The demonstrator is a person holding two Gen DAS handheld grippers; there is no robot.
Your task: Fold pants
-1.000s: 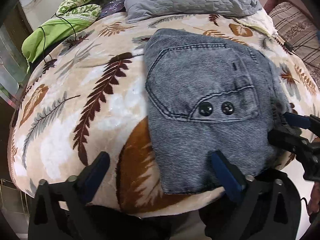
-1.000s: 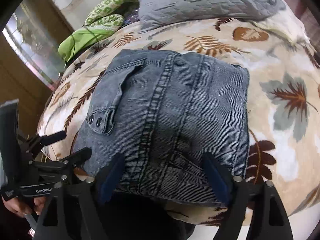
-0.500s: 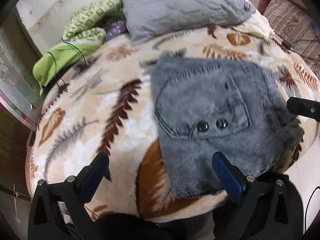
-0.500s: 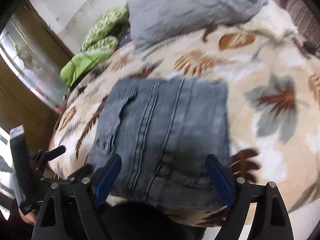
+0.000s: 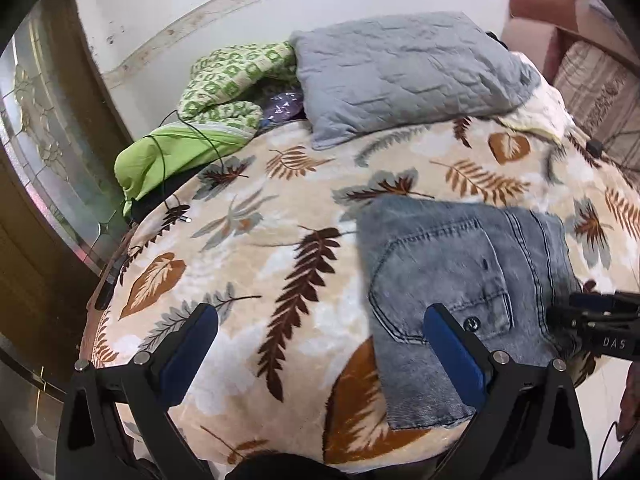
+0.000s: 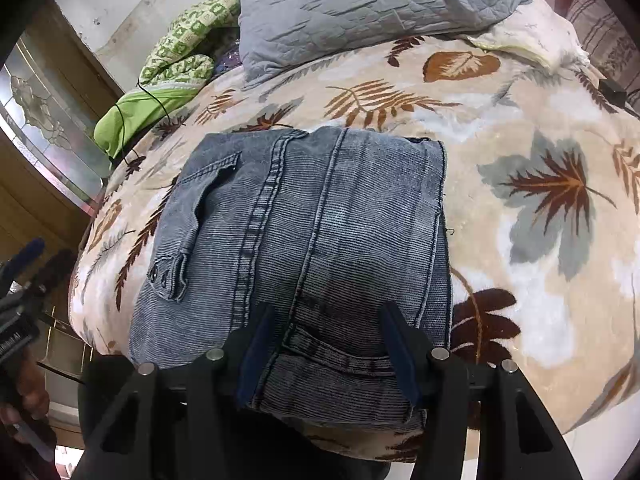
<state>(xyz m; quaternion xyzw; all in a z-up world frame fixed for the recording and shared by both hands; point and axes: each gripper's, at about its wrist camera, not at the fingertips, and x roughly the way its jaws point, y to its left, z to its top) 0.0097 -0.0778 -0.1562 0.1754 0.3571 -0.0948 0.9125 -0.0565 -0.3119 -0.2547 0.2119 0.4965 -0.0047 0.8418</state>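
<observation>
The folded pants lie as a compact grey-blue denim rectangle on the leaf-patterned blanket, toward the near edge of the bed, with the back pocket and its two snap buttons facing up on the left side of the bundle.

In the right wrist view the right gripper hangs directly over the near end of the pants. Its two blue pads straddle the middle seam and the belt-loop strip, one pad on each side, and the denim fills the space between them. Its jaws have just been closing, but whether the pads already press on the cloth cannot be told; no fold of fabric is visibly pinched or lifted.

In the left wrist view the left gripper is spread wide and holds nothing. Its left pad stands over bare blanket, its right pad over the near left part of the pants just beside a pocket button, and the pants lie mostly to the right of this gripper's centre.

At the far end of the bed rest a grey quilted pillow and, to its left, a green patterned cloth with a thin black cable across it.
</observation>
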